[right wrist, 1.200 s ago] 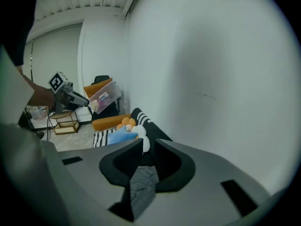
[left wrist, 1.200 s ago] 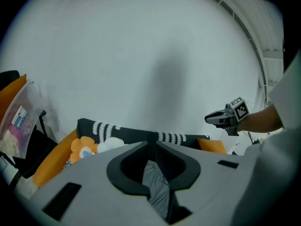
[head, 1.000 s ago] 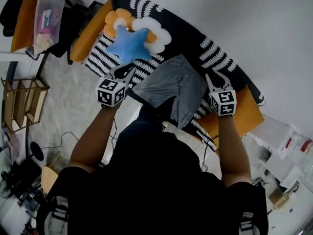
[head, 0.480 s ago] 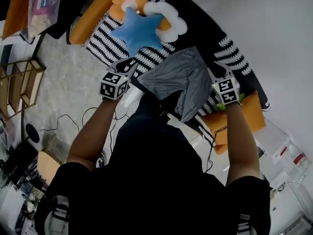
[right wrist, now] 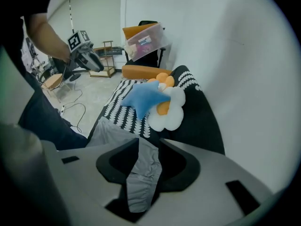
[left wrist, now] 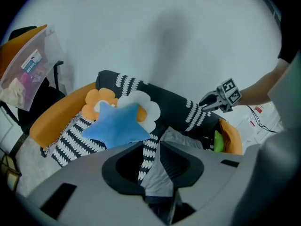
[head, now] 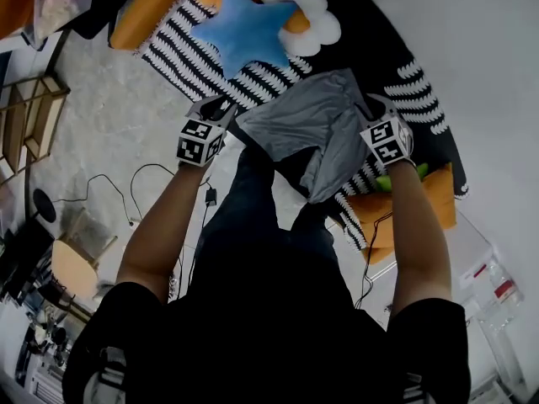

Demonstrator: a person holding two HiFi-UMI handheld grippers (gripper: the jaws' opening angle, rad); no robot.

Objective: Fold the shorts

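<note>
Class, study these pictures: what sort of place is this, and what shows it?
Probably a living room or home-like studio: a black sofa with white patterning, a blue star-shaped plush cushion lying against a white flower-shaped cushion, and a wooden rack.

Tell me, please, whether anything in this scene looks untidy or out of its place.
Only the gray shorts: they are spread askew over the black striped sofa, creased, with one part trailing lower toward the person's legs. The blue star pillow and flower pillow look fine.

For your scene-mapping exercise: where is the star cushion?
Head view, top centre: the star cushion lies on the striped sofa, overlapping the flower cushion, beyond the grey shorts.
</note>
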